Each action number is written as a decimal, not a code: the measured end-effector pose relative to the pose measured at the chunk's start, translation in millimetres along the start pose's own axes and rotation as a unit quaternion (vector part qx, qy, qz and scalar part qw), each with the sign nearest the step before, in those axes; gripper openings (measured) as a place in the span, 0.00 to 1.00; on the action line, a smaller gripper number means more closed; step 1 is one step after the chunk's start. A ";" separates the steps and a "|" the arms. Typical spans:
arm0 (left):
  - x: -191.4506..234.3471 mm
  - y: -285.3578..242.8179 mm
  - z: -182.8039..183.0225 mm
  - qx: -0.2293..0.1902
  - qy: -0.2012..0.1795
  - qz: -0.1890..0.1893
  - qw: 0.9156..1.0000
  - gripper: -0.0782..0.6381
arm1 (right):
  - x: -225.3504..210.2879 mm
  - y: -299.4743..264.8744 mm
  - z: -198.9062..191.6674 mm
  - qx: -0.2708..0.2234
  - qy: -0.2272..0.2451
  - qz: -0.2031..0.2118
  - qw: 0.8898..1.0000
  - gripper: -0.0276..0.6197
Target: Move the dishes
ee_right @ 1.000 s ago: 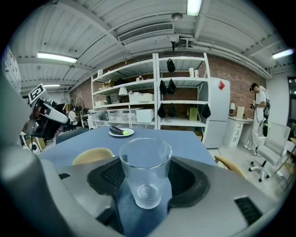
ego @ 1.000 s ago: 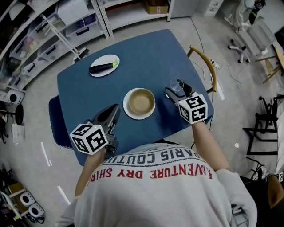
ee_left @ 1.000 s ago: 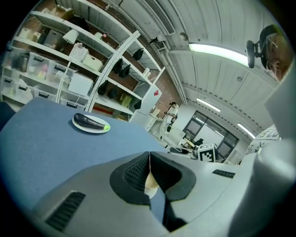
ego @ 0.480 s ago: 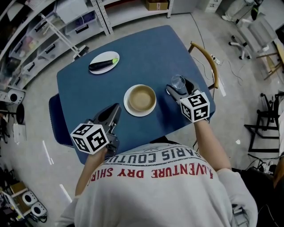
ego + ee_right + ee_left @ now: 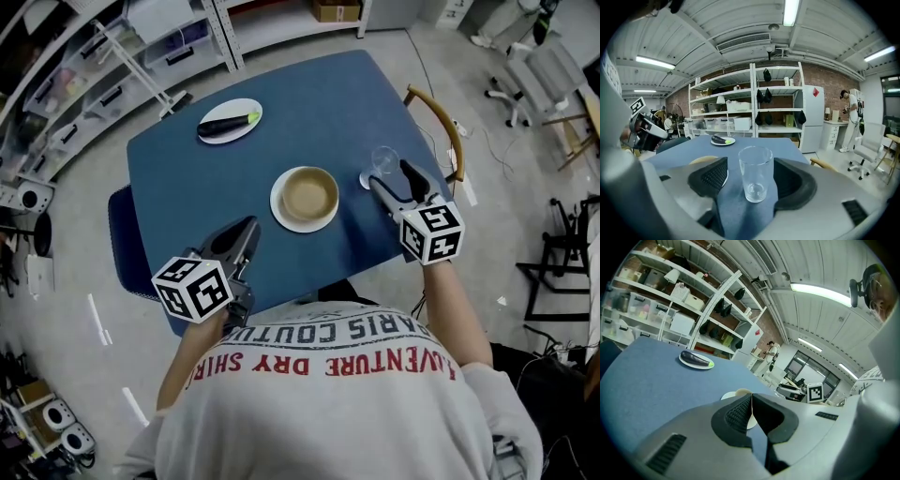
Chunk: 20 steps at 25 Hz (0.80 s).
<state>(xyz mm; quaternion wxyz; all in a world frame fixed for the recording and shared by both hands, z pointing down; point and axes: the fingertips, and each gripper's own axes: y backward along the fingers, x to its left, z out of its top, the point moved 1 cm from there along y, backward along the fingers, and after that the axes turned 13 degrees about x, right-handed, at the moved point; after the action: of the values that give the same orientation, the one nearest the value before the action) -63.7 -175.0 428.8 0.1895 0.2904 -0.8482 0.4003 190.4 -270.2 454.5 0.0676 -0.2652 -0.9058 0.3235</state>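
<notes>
Glass tumbler (image 5: 755,174) stands upright on the blue bench (image 5: 309,103), squarely between the released fingers of the right gripper (image 5: 392,180), seemingly untouched. The left gripper (image 5: 751,411), fingers clenched on nothing, sits well apart beyond the bowl (image 5: 309,195), so the right is nearer.

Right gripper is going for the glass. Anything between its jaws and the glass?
Nothing visible does. The glass stands upright on the blue table, between the open jaws of the right gripper. The bowl sits off to its left, outside the jaws.
</notes>
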 end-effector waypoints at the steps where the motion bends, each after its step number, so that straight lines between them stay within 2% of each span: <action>1: -0.5 2.0 -2.3 0.000 -0.002 0.000 1.000 0.15 | 2.1 4.1 -1.2 -0.002 -0.003 -0.005 1.000 0.50; 5: -1.6 7.4 -12.0 0.003 -0.005 -0.003 1.000 0.15 | 19.3 14.9 -10.5 -0.002 0.002 -0.017 1.000 0.50; 13: -1.0 22.4 -31.4 0.010 -0.006 -0.001 1.000 0.15 | 77.9 0.5 -25.0 0.016 -0.004 0.045 0.999 0.50; 20: 14.2 42.0 -34.2 -0.007 0.011 0.024 1.000 0.15 | 95.6 -30.1 -18.7 0.032 -0.008 0.074 0.997 0.50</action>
<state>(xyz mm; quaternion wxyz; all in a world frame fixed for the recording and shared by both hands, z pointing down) -98.6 -131.4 433.6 0.1913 0.2644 -0.8557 0.4016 101.5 -229.3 483.2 0.0447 -0.3267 -0.8735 0.3582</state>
